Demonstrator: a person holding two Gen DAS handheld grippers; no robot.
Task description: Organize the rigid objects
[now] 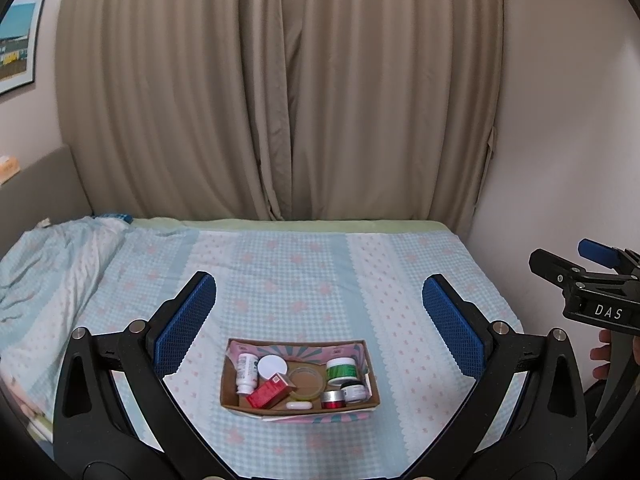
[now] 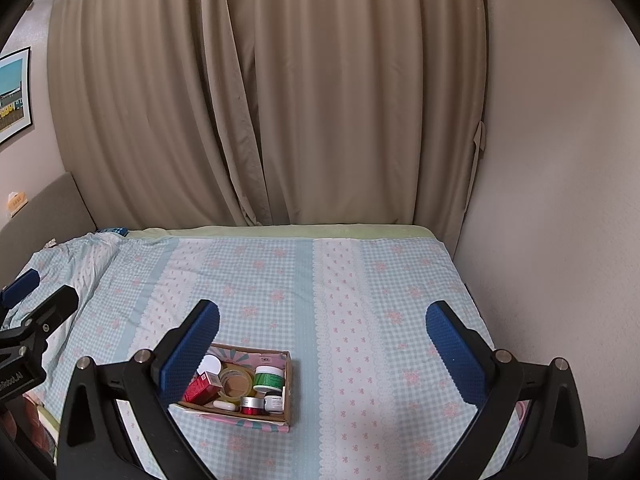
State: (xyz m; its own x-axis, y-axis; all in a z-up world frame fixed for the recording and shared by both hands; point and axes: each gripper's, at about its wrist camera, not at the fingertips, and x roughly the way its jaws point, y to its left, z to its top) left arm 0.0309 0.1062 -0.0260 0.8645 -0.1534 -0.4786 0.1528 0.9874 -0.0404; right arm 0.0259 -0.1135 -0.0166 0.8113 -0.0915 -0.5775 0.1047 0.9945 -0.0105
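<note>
A small cardboard box (image 1: 231, 380) (image 2: 289, 384) lies on the bed near the front. It holds a white bottle (image 1: 246, 372), a red carton (image 1: 269, 391) (image 2: 202, 389), a roll of clear tape (image 1: 306, 380) (image 2: 237, 385), a green-labelled jar (image 1: 341, 369) (image 2: 269, 377), a red jar (image 1: 333, 399) (image 2: 251, 405), a dark jar (image 1: 355, 391) (image 2: 274, 401) and a flat white piece (image 1: 299, 405) (image 2: 224, 405). My left gripper (image 1: 319, 300) hangs open above and in front of the box. My right gripper (image 2: 323, 322) is open too, to the right of the box, and appears at the right edge of the left wrist view (image 1: 576, 264).
The bed has a blue-checked sheet (image 1: 360, 280) with pink flowers. A crumpled quilt (image 1: 52, 264) lies at the left by a grey headboard (image 1: 36, 188). Beige curtains (image 1: 280, 92) hang behind. A white wall (image 2: 552, 240) borders the right side. A hand's fingers (image 1: 600, 360) hold the right gripper.
</note>
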